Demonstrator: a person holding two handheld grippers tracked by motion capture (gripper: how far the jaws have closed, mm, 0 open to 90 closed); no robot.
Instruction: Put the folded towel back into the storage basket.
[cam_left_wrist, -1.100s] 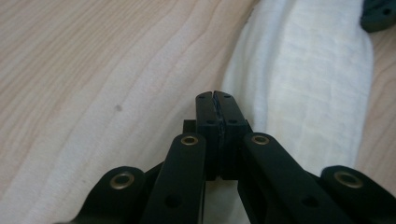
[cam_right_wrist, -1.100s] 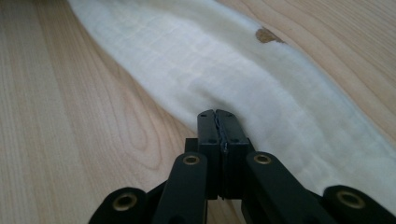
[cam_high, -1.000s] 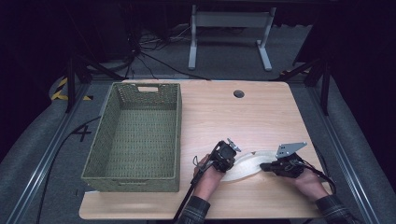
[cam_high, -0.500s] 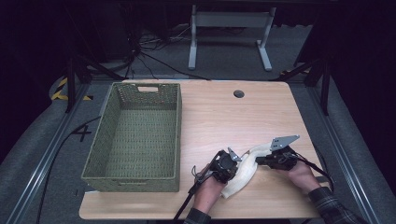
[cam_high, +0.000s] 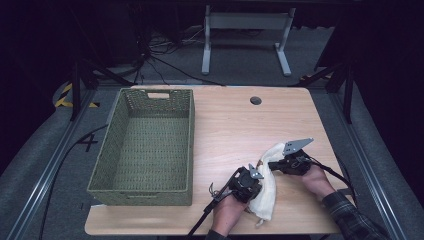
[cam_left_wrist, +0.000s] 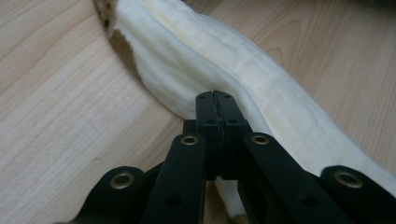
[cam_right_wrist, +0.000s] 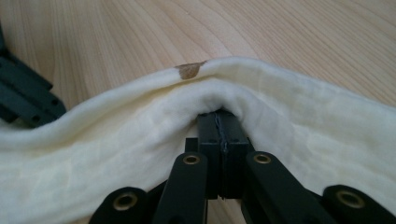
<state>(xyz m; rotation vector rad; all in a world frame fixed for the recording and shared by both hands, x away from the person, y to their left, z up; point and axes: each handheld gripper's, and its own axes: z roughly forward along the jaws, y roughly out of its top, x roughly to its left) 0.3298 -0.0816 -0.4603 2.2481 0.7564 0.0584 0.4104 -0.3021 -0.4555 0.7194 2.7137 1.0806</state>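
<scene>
One overhead view; two close views share cloth (cam_left_wrist: 261, 88).

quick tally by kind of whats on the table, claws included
cream cloth: 1
green woven basket: 1
claws: 2, the left claw and the right claw, both shut on the cloth
total: 4

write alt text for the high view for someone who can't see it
A person's two hands each hold a black gripper, the left gripper and right gripper, both shut on a cream cloth lying near the front right of a light wooden table. An empty green woven basket sits on the table's left side.
</scene>
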